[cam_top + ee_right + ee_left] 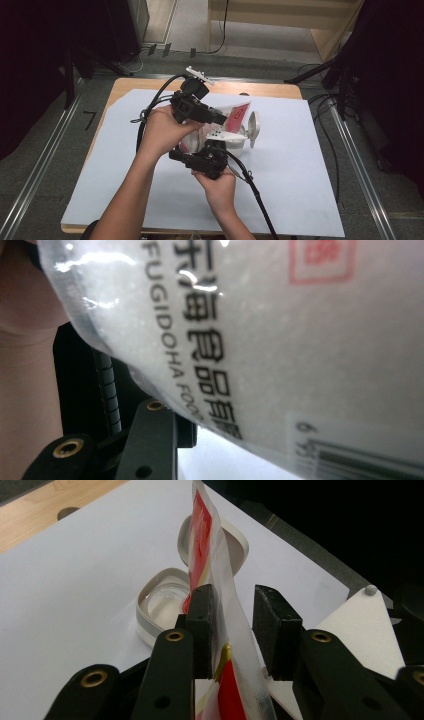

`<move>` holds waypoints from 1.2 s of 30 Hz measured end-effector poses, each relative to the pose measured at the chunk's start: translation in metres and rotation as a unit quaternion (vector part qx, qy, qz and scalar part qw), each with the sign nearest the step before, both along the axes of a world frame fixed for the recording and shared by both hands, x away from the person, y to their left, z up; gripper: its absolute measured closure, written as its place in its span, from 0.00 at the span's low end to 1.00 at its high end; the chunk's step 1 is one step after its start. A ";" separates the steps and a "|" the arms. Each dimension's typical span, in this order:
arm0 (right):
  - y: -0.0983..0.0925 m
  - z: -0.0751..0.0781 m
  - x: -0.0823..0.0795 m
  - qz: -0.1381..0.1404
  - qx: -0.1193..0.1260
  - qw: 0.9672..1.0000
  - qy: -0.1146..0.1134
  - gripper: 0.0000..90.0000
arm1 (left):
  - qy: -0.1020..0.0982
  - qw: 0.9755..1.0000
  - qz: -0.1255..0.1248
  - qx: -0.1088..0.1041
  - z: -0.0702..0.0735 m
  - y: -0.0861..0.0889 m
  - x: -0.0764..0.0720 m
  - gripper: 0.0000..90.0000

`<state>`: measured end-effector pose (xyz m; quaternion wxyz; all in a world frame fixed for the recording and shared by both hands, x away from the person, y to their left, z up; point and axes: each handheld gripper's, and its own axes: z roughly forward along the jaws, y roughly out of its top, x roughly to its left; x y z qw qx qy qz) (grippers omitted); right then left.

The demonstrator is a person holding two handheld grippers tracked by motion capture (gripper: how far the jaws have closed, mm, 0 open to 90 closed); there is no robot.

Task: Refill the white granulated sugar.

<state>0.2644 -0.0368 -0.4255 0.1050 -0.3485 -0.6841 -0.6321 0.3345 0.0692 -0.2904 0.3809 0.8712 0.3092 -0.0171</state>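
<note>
Nearest the bench's (300,200) front edge, the right hand-held gripper (202,159) sits in the person's right hand (220,187), over the middle of the white sheet (125,165) that covers the bench. In the right gripper view a clear bag of white grains (280,340) with black printed lettering and a barcode presses close against the camera and lies over the one black jaw that shows there. Whether its pads clamp the bag cannot be told, as the second jaw is hidden behind the bag.

Just beyond it, the left hand (162,131) carries the left hand-held gripper (222,120), which points towards the bench's right side. In the left gripper view its jaws stand partly apart with the bag's (220,580) red and clear top edge rising between them. The film lies against the left-hand pad (201,625), while a gap shows between it and the right-hand pad (275,625), so the jaws are not pinched on the bag.

Past both grippers, near the bench's centre, a small white container (239,141) stands open on the sheet, its hinged lid (254,127) tipped up on the side towards the right edge. The bag (235,116) hangs above the container, held up off the sheet between the two grippers. In the left gripper view the container (162,605) looks shallow, with a pale inside.
</note>
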 end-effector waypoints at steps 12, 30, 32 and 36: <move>0.000 0.000 0.001 0.000 0.010 1.000 0.004 0.70 | 0.010 1.000 0.004 0.013 0.002 -0.004 0.003 0.81; -0.002 0.004 0.003 0.001 0.011 1.000 0.002 0.69 | 0.022 0.999 -0.004 0.042 0.007 -0.009 0.011 0.81; -0.002 0.004 0.004 0.003 0.010 1.000 0.000 0.68 | 0.023 0.999 -0.002 0.040 0.007 -0.009 0.012 0.82; -0.002 0.005 0.003 0.000 0.001 1.000 -0.008 0.69 | 0.023 0.999 -0.001 0.039 0.007 -0.009 0.012 0.82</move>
